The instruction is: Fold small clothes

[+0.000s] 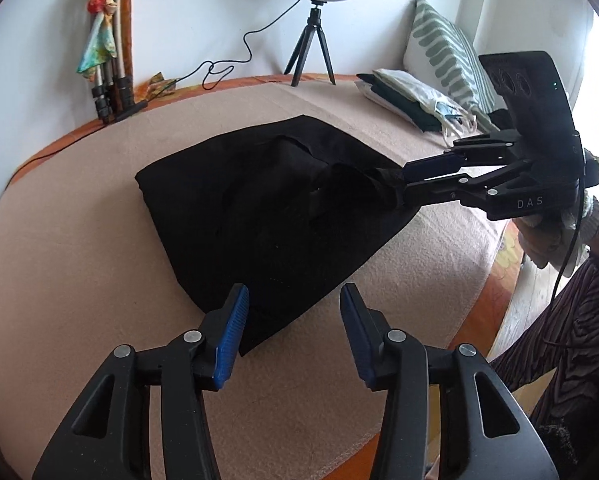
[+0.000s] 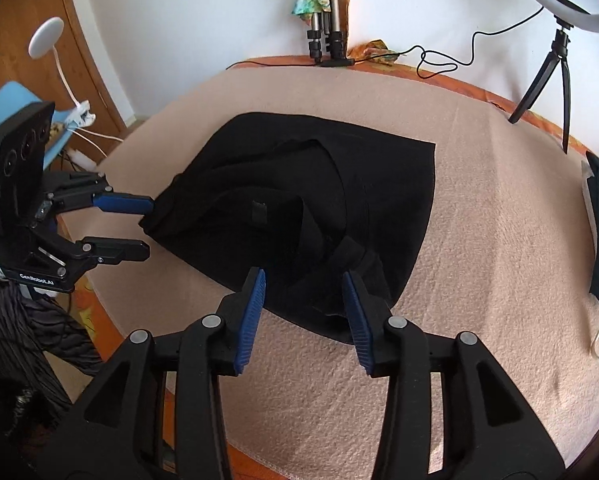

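A black garment [image 1: 259,208] lies partly folded on the beige blanket [image 1: 79,240]; it also shows in the right wrist view [image 2: 359,184]. My left gripper [image 1: 293,300] is open at the garment's near corner, jaws wide apart, holding nothing; it shows in the right wrist view [image 2: 149,224] at the garment's left edge. My right gripper [image 2: 304,284] is open, with a bunched sleeve of the garment lying between its fingers. In the left wrist view the right gripper [image 1: 405,182] sits at the garment's right side, its jaws a little apart around that bunched cloth.
A ring light on a tripod [image 1: 313,40] stands at the back. Folded tripod legs with a colourful scarf [image 1: 107,40] lean on the wall. A stack of folded clothes [image 1: 411,100] and a green-patterned pillow [image 1: 443,48] lie at the right. A cable [image 1: 219,68] runs along the back edge.
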`<action>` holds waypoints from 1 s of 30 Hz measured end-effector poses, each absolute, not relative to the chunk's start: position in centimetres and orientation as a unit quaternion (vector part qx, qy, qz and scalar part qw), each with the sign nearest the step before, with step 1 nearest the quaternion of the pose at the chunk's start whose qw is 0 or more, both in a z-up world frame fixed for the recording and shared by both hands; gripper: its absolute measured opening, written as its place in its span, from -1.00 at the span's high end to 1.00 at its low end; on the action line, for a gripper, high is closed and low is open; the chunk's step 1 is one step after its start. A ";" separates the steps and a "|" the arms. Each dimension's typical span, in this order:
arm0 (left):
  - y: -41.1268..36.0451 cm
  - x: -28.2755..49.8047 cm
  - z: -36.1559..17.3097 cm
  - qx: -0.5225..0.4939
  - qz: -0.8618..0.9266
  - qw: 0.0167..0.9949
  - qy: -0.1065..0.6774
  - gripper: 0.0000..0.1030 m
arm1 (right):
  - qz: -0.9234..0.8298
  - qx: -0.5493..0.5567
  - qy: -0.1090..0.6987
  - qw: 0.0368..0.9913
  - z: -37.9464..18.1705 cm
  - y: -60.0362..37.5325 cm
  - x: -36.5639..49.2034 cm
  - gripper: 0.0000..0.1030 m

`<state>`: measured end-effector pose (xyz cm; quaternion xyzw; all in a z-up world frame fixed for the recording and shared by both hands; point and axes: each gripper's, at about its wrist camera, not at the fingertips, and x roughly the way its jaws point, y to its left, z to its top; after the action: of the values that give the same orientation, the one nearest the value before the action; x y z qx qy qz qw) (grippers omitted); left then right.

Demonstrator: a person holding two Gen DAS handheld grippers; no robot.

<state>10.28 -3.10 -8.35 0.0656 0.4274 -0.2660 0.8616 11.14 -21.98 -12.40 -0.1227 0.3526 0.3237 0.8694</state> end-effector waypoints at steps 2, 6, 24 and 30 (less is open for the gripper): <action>-3.2 10.9 -9.0 0.072 -0.257 0.859 0.438 0.11 | 0.310 -0.142 0.352 0.872 -12.9 -21.5 11.5 0.17; -3.1 11.3 -9.5 0.085 -0.243 0.860 0.441 0.72 | 0.306 -0.160 0.350 0.871 -13.4 -21.2 11.6 0.22; -0.1 9.0 -7.4 0.047 -0.268 0.857 0.437 0.73 | 0.288 -0.035 0.382 0.877 -11.3 -28.1 10.8 0.03; 0.3 10.1 -6.7 0.023 -0.256 0.872 0.416 0.72 | 0.299 0.088 0.443 0.841 -13.1 -29.0 13.9 0.17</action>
<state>10.06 0.33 -6.66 0.0231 0.4162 -0.2560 0.8722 13.90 -29.00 -13.08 0.0878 0.4432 0.2986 0.8406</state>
